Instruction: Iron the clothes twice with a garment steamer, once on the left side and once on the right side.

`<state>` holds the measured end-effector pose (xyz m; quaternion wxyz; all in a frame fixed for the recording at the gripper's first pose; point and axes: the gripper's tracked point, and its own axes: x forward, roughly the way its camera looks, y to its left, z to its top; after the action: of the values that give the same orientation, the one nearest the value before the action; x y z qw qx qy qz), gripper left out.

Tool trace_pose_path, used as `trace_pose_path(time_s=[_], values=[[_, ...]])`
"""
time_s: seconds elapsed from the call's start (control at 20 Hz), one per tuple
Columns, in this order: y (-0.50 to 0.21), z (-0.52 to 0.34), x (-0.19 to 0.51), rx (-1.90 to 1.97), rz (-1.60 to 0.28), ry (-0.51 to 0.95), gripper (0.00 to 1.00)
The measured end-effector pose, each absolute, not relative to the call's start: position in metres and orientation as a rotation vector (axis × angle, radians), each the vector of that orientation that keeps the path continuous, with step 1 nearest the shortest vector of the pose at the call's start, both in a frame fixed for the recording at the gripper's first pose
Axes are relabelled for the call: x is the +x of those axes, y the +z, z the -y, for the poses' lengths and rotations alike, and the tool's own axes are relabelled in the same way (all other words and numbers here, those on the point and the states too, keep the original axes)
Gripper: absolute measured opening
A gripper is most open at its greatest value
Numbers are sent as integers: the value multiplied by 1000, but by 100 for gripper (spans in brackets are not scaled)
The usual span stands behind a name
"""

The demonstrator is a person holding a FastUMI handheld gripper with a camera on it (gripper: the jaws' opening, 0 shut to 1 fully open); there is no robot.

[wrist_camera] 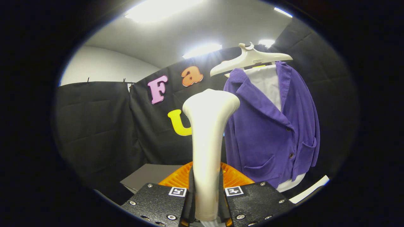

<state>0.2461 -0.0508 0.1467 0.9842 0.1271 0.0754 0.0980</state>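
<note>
My gripper (206, 192) is shut on the handle of a white garment steamer (206, 135), which stands upright between the fingers with its wide head at the top. Beyond and to the right of the steamer hangs a purple jacket (271, 126) over a white shirt (266, 83) on a white hanger (249, 60). The jacket's left edge is just behind the steamer's head, and I cannot tell whether they touch.
An orange ribbed object (176, 178) sits just beyond the fingers, partly hidden by the steamer. A grey flat surface (148, 176) lies to its left. A white strip (311, 189) runs below the jacket on the right. Black cloth walls stand behind everything.
</note>
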Motion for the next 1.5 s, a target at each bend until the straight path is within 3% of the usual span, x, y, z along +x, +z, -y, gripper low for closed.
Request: trace_pose_path(time_s=[0.35, 0.6, 1.5], values=[[185, 94, 299, 237, -52, 119, 30], [170, 110, 340, 214, -60, 45, 31], [15, 125, 313, 299, -348, -14, 31]])
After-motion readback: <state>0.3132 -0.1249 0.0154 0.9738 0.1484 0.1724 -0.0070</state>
